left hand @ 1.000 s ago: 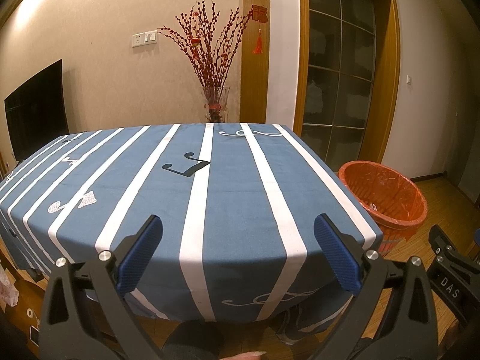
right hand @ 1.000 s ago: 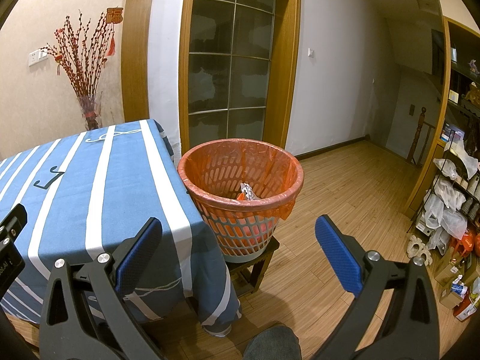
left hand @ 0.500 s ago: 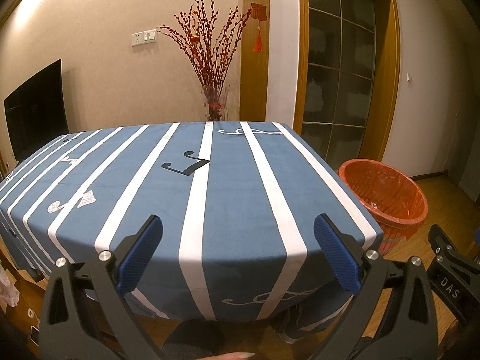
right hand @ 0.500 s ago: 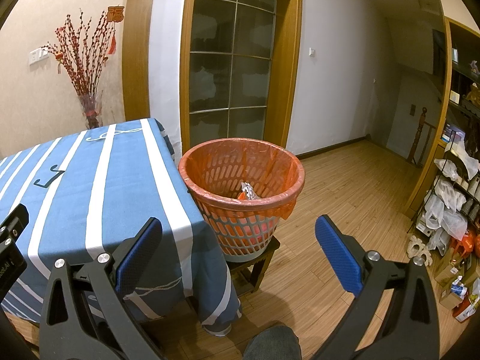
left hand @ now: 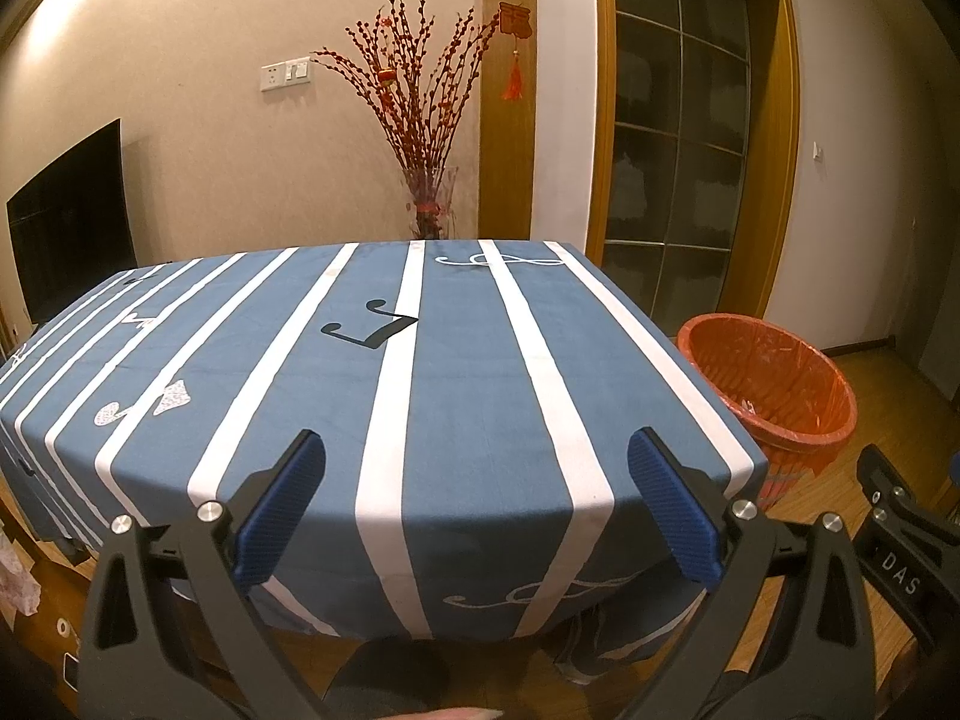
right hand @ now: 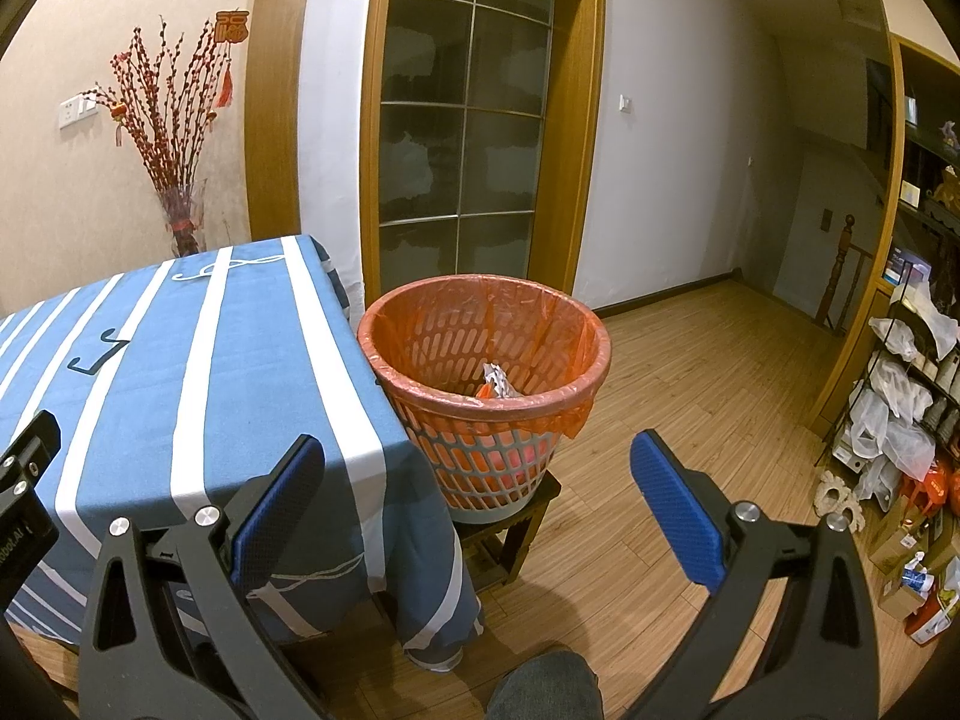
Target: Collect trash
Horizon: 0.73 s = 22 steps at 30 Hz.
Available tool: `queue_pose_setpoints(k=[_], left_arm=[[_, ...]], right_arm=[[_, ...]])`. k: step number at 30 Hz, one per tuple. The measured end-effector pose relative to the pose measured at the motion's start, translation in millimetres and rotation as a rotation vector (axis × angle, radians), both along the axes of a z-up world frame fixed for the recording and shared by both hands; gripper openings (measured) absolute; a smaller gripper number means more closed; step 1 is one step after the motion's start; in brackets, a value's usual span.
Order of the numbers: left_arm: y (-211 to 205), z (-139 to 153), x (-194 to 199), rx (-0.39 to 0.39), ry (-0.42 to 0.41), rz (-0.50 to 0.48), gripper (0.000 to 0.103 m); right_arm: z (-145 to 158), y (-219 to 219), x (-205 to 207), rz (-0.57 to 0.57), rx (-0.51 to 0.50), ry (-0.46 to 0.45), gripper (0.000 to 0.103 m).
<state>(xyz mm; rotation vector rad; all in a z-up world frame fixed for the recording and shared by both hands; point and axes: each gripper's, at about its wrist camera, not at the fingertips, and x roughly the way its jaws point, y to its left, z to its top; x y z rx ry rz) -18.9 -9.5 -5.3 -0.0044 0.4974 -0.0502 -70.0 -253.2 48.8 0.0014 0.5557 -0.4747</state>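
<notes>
An orange-lined waste basket (right hand: 486, 384) stands on a low stool at the table's right side; it also shows in the left wrist view (left hand: 774, 384). Crumpled trash (right hand: 495, 381) lies inside it. My left gripper (left hand: 477, 501) is open and empty, held in front of the near edge of the table with the blue-and-white striped cloth (left hand: 384, 378). My right gripper (right hand: 477, 501) is open and empty, a little short of the basket and the table corner (right hand: 384, 450). No trash shows on the tabletop.
A vase of red branches (left hand: 429, 204) stands behind the table by the wall. A glass door (right hand: 462, 138) is behind the basket. Shelves with bags and boxes (right hand: 906, 420) line the right wall. A dark TV (left hand: 66, 222) is at the left.
Both views have shifted very slightly; the grippers stay open and empty and the basket and table have not moved.
</notes>
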Motion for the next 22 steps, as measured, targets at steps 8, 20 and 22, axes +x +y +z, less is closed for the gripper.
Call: queue_pose_setpoints(k=[8, 20, 22], left_arm=[[0.1, 1.2, 2.7, 0.000, 0.003, -0.002, 0.099], [0.6, 0.6, 3.4, 0.000, 0.010, -0.005, 0.099], [0.8, 0.2, 2.4, 0.001, 0.011, -0.007, 0.099]], right_arm=[[0.2, -0.1, -0.1, 0.001, 0.001, 0.001, 0.100], [0.7, -0.2, -0.2, 0.001, 0.001, 0.001, 0.100], [1.0, -1.5, 0.4, 0.001, 0.001, 0.001, 0.100]])
